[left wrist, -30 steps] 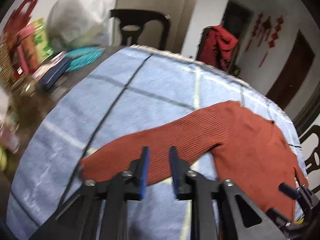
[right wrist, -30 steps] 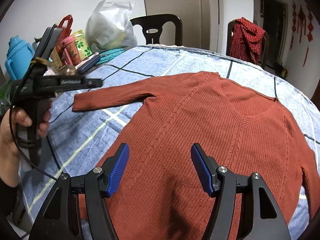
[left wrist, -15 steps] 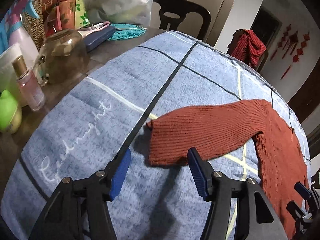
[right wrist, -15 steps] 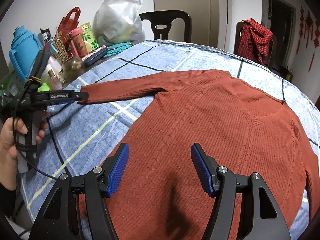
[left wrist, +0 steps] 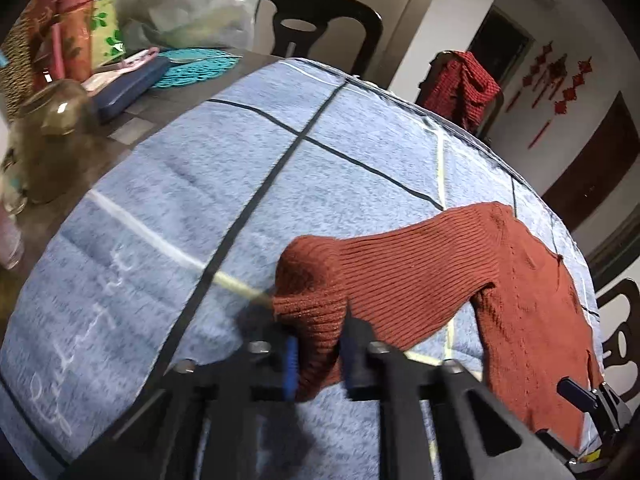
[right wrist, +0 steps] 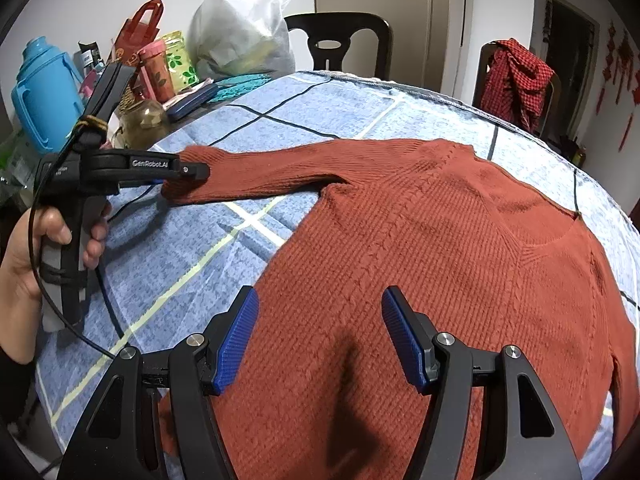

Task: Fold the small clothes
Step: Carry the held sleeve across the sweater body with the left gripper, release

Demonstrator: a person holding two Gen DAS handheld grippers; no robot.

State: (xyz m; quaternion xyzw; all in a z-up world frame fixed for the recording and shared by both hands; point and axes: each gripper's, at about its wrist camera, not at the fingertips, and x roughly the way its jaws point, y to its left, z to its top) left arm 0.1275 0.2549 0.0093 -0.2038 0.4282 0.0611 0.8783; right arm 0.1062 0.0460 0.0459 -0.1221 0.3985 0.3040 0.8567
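Observation:
A rust-red knit sweater (right wrist: 432, 240) lies flat on the blue checked cloth (right wrist: 280, 116), its left sleeve stretched out to the left. My left gripper (left wrist: 318, 356) is shut on the sleeve cuff (left wrist: 310, 304), which bunches up between the blue pads; it also shows in the right wrist view (right wrist: 188, 172) holding that cuff (right wrist: 208, 176). My right gripper (right wrist: 318, 338) is open and empty, hovering over the sweater's lower body.
Clutter stands along the table's left: a blue jug (right wrist: 40, 96), a glass jar (left wrist: 52, 136), a white plastic bag (right wrist: 240, 28), a teal mat (left wrist: 192, 66). Black chairs (right wrist: 340, 40) stand behind; one holds a red checked garment (right wrist: 516, 76).
My left gripper was open in front of the sleeve cuff; it has moved in and shut on the cuff, lifting and bunching it. The right gripper has stayed open over the sweater.

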